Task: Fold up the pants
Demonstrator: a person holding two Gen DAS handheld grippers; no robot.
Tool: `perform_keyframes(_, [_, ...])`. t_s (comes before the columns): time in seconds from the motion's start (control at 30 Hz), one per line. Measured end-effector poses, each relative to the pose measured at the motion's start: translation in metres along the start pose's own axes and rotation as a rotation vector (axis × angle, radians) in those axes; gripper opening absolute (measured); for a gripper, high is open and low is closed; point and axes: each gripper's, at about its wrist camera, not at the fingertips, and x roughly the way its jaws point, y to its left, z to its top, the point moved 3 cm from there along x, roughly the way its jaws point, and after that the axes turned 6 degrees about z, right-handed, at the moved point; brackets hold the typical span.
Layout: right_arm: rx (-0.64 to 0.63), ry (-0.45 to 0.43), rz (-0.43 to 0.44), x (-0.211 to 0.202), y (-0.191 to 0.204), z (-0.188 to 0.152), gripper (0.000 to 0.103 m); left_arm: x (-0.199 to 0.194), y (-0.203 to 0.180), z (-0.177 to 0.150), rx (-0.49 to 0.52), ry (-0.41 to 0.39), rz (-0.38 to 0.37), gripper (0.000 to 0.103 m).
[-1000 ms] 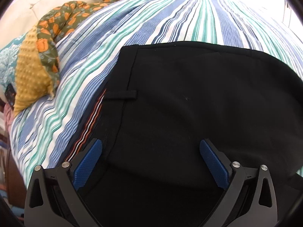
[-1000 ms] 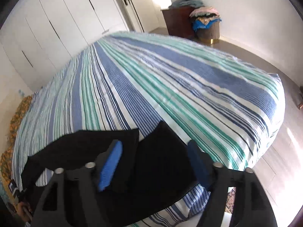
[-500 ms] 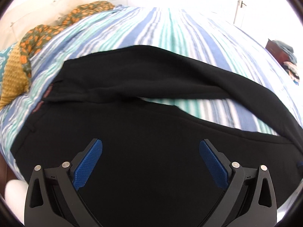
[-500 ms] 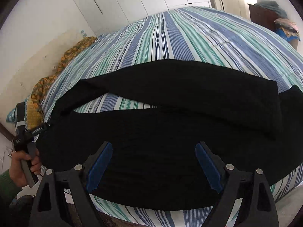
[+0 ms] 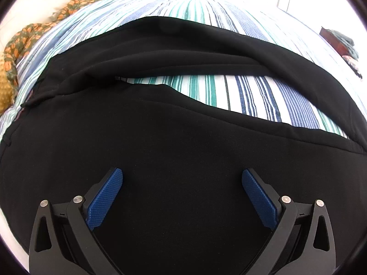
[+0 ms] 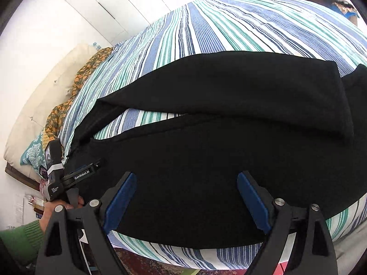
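Note:
Black pants (image 5: 174, 142) lie spread flat on the striped bed, their two legs apart with a wedge of bedspread between them; they also show in the right wrist view (image 6: 229, 142). My left gripper (image 5: 182, 178) is open and empty, hovering over the near leg. My right gripper (image 6: 187, 184) is open and empty above the near leg by the bed's front edge. In the right wrist view the left gripper's body (image 6: 62, 178) shows at the waist end, held by a hand in a green sleeve.
The blue, green and white striped bedspread (image 6: 240, 23) covers the bed. A floral orange blanket (image 5: 29, 36) and a cream pillow (image 6: 41, 105) lie at the head end. A patterned rug (image 6: 137, 265) lies below the bed edge. Wardrobe doors (image 6: 103, 4) stand behind.
Both cameras have swung from the pants' ends toward their middle; the legs now show spread apart. Both grippers stay open.

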Motion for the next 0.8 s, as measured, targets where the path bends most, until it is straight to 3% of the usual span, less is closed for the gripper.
perform_keyframes(0.3, [0.059,-0.011,0.069,-0.007,-0.008,0.003,0.094,-0.002,-0.006,-0.008,-0.003,-0.051,0.005,0.103])
perform_keyframes(0.4, [0.04,-0.154,0.056,-0.037,-0.005,0.012,0.094,-0.004,-0.007,-0.011,-0.008,-0.074,-0.005,0.103])
perform_keyframes(0.47, [0.055,-0.239,0.104,-0.052,-0.008,0.016,0.094,-0.004,-0.006,-0.013,-0.014,-0.087,-0.017,0.103])
perform_keyframes(0.6, [0.238,-0.169,0.271,-0.029,-0.031,0.013,0.093,-0.005,-0.004,-0.015,-0.02,-0.105,-0.03,0.103])
perform_keyframes(0.67, [0.319,-0.181,0.256,-0.025,-0.048,0.016,0.081,-0.005,-0.004,-0.016,-0.022,-0.113,-0.033,0.103])
perform_keyframes(0.8, [0.456,-0.328,0.143,-0.04,-0.084,0.032,0.08,-0.006,-0.003,-0.016,-0.025,-0.124,-0.039,0.103])
